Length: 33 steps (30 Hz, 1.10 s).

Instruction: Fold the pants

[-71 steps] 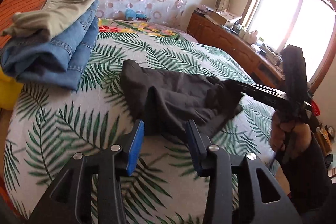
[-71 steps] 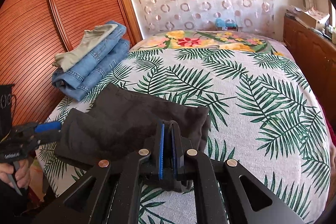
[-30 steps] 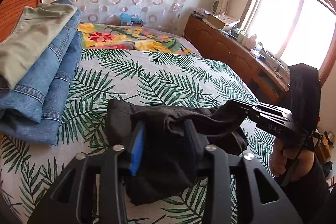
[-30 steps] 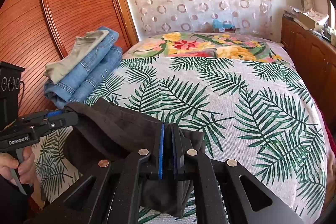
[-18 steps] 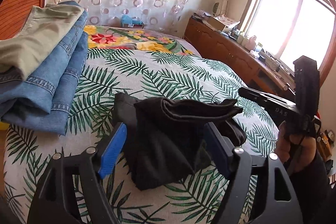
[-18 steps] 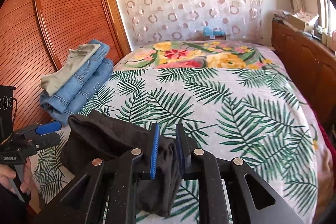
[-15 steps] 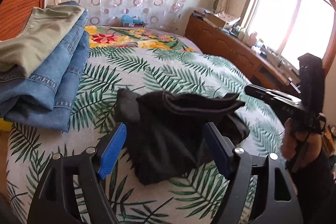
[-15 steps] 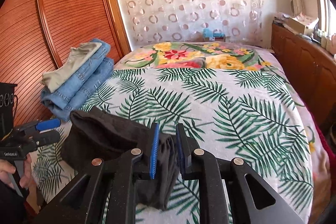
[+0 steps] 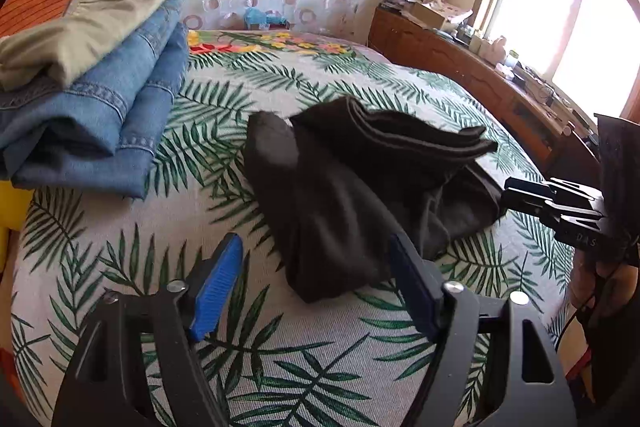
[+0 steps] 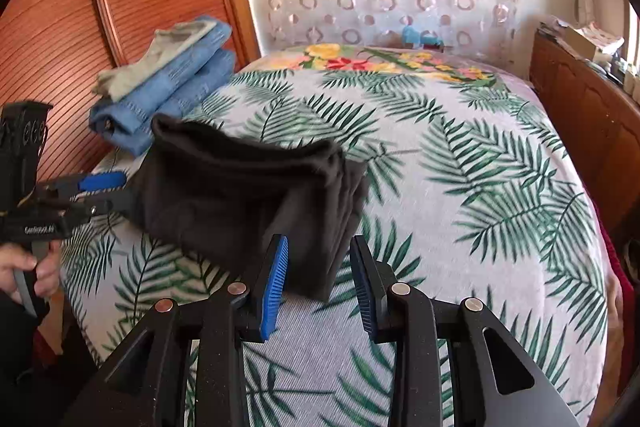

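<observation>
The black pants (image 9: 348, 187) lie in a folded bundle on the palm-leaf bedspread (image 9: 280, 359), also seen in the right wrist view (image 10: 240, 187). My left gripper (image 9: 316, 259) stands just short of their near end; its jaws are closing, and the blue pads do not press the cloth. In the right wrist view it is at the bundle's left edge (image 10: 108, 193), held by a hand (image 10: 24, 267). My right gripper (image 10: 318, 261) has its jaws opening; the bundle's lower corner hangs between the pads, untouched. From the left wrist view it sits at the bundle's right end (image 9: 510, 193).
A stack of folded blue jeans with a khaki garment on top (image 9: 92, 99) lies at the bed's left side (image 10: 168, 79), by the wooden wardrobe (image 10: 120, 7). A wooden dresser (image 9: 460, 67) runs along the right under the window. A yellow object (image 9: 12, 203) sits at the left edge.
Both grippers were shut on the black pants and carrying them. They have since let go and drawn back, and the pants now rest folded on the bed.
</observation>
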Each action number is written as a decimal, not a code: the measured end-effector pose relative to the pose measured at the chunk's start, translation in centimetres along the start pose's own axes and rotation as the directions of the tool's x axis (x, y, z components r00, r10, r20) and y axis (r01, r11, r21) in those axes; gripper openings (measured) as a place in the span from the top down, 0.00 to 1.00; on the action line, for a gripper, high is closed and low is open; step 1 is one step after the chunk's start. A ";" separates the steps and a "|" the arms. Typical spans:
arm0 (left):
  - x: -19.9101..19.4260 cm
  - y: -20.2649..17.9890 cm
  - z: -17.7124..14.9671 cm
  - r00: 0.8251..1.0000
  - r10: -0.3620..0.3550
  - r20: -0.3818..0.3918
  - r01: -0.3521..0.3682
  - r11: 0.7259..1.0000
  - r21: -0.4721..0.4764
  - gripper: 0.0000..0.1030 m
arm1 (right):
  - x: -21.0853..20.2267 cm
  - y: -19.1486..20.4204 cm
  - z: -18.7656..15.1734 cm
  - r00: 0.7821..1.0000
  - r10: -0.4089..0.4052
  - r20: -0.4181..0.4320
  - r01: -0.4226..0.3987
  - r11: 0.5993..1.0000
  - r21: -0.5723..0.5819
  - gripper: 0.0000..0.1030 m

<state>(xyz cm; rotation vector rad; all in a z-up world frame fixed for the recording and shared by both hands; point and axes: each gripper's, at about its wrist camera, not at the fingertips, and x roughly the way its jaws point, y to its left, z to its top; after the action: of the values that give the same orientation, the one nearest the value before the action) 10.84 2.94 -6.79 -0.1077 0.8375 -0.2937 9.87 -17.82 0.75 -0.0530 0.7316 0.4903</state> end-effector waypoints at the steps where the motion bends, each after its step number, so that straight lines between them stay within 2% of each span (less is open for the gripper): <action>1: 0.2 0.0 -0.1 1.000 -0.018 -0.012 0.018 1.000 0.002 0.48 | 0.0 0.1 -0.1 1.000 0.005 -0.007 -0.005 1.000 -0.002 0.68; 4: 0.6 -0.2 -0.4 0.999 -0.037 -0.022 0.037 0.999 0.009 0.58 | 0.3 0.2 -0.4 0.999 0.019 -0.025 -0.019 1.000 -0.002 0.68; 10: 1.2 -0.4 -0.5 0.999 -0.012 -0.032 0.013 1.000 0.019 0.59 | 1.5 0.2 -0.2 0.998 0.038 -0.040 -0.038 0.999 0.009 0.68; 11: 1.3 -0.4 -0.5 0.999 -0.009 -0.032 0.010 1.000 0.020 0.60 | 1.5 0.1 -0.2 0.998 0.043 -0.039 -0.043 0.999 0.007 0.80; 12: 1.3 -0.4 -0.5 1.000 -0.002 -0.030 0.003 1.000 0.026 0.66 | 1.7 0.2 -0.2 0.998 0.044 -0.040 -0.044 0.999 0.004 0.84; 13: 1.3 -0.5 -0.5 1.000 0.011 -0.029 -0.010 0.999 0.034 0.68 | 1.6 0.1 -0.3 0.999 0.038 -0.034 -0.038 0.999 -0.002 0.92; 14: 1.3 -0.4 -0.5 1.000 0.009 -0.028 -0.008 0.999 0.035 0.68 | 1.2 0.1 -0.3 1.000 0.022 -0.012 -0.022 1.000 -0.013 0.95; 18: 1.2 -0.3 -0.6 1.000 0.005 -0.023 -0.004 0.999 0.034 0.70 | -0.8 -0.2 -0.8 0.999 -0.013 0.046 0.014 1.000 -0.011 0.96; 20: 1.2 -0.3 -0.5 1.000 0.003 -0.020 -0.002 0.999 0.036 0.75 | -0.7 -0.3 -1.1 0.999 -0.011 0.037 0.011 1.000 -0.013 0.96; 22: 1.1 -0.5 -0.5 1.000 -0.005 -0.017 0.006 0.999 0.038 0.84 | -0.3 -0.2 -1.4 1.000 -0.004 0.027 0.004 1.000 -0.010 0.96; 24: 0.9 -0.8 -0.5 1.000 -0.003 -0.012 0.004 0.999 0.046 0.88 | -0.2 -0.2 -1.5 1.000 0.002 0.025 -0.002 1.000 -0.007 0.96; 33: -2.8 -2.0 -2.0 0.998 -0.057 0.029 0.056 0.997 0.051 0.89 | -2.6 -0.3 -2.3 0.998 0.040 0.046 -0.040 0.999 0.003 0.96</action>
<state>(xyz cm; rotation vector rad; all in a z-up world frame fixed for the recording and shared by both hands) 7.12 1.95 -5.72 -0.0887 0.7967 -0.3654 6.95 -19.66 0.70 -0.0236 0.6898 0.5266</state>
